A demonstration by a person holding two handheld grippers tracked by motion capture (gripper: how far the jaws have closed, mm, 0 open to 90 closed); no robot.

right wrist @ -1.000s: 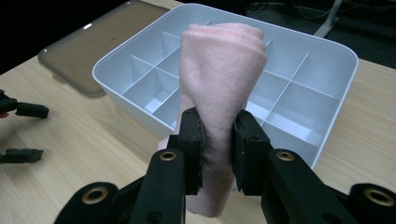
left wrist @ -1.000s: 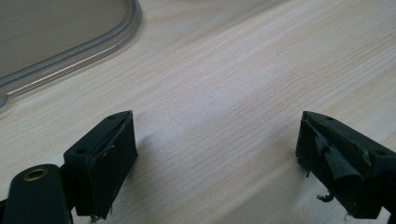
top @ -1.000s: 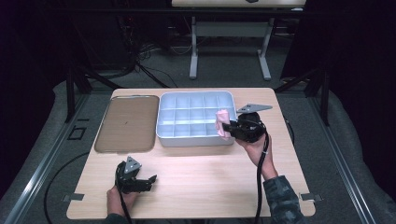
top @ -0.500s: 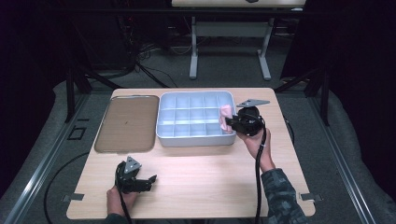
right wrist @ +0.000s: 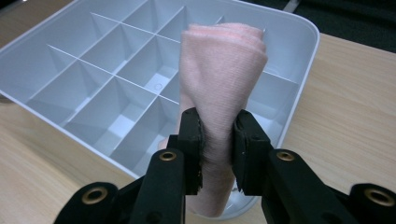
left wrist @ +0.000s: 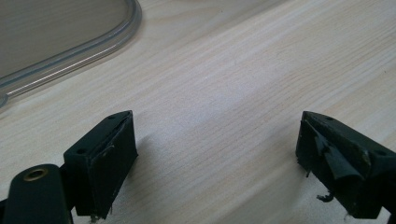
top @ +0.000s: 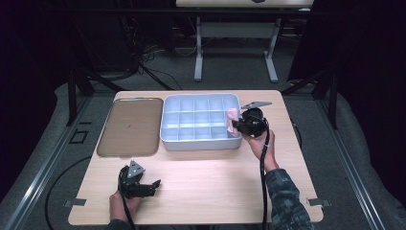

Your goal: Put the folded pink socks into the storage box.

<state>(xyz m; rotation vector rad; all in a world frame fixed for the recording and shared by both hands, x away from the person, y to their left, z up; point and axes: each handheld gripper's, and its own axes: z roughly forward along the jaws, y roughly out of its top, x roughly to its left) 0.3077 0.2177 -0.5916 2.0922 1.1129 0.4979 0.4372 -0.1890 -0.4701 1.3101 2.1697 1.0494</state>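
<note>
A rolled pink cloth [right wrist: 219,88] is pinched between the jaws of my right gripper [right wrist: 217,140], which is shut on it. The roll hangs over the right-hand compartments of a white divided tray [right wrist: 306,56]. From above, the right gripper [top: 238,125] sits at the right edge of the tray [top: 201,143] with the pink cloth [top: 232,116] at its tip. My left gripper [top: 153,184] rests near the table's front left, open, with bare wood between its jaws. Its fingers [left wrist: 105,154] stand wide apart in the left gripper view.
A brown flat lid [top: 130,125] lies left of the tray; its clear rim [left wrist: 70,51] appears in the left gripper view. Bare wooden tabletop [top: 215,177] spreads in front of the tray. A second table's legs [top: 234,48] stand behind.
My right gripper has carried the pink cloth a little farther back along the tray's right side. The left gripper has stayed put.
</note>
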